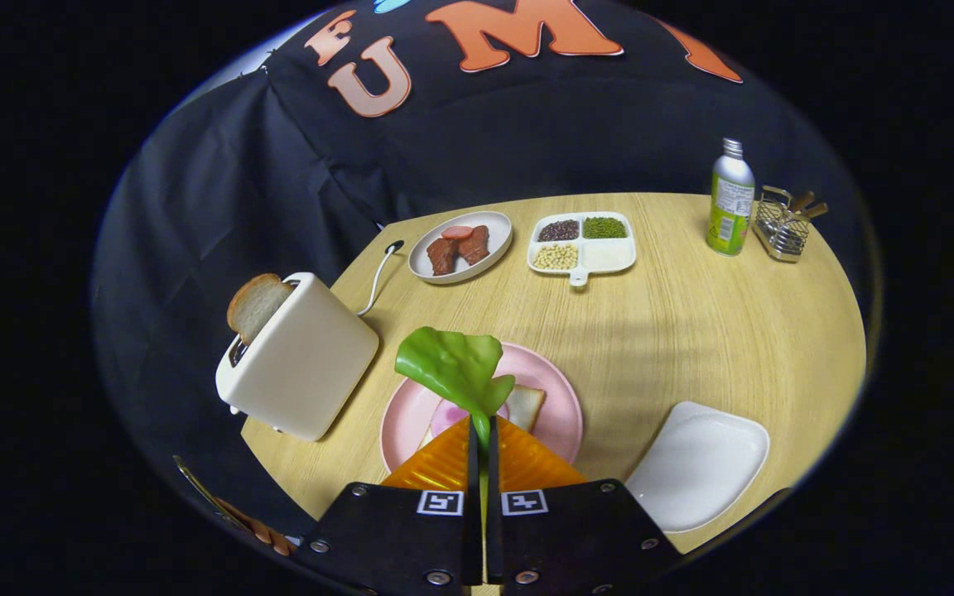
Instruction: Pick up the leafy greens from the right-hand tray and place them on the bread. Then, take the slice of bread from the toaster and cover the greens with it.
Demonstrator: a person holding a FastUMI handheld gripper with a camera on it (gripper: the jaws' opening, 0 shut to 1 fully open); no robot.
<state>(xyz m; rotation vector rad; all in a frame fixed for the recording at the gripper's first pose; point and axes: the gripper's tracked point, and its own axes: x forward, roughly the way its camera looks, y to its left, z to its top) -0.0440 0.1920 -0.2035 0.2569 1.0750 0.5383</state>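
My gripper (483, 432) is shut on the stem of the leafy greens (452, 364), a glossy green leaf that sticks up ahead of the fingertips. It hangs above the pink plate (561, 406), where a slice of bread (523, 404) with a pink round slice (447, 414) on it lies just beyond the fingers. Left of the plate stands a cream toaster (299, 360) with a bread slice (256, 305) sticking out of its slot. An empty white tray (696, 463) lies to the right of the fingers.
Farther back on the round wooden table (676, 331) are a white plate of meat pieces (460, 247), a divided white dish of beans (582, 242), a green bottle (730, 199) and a wire caddy (783, 223). The toaster's white cord (378, 277) runs to the table's far edge.
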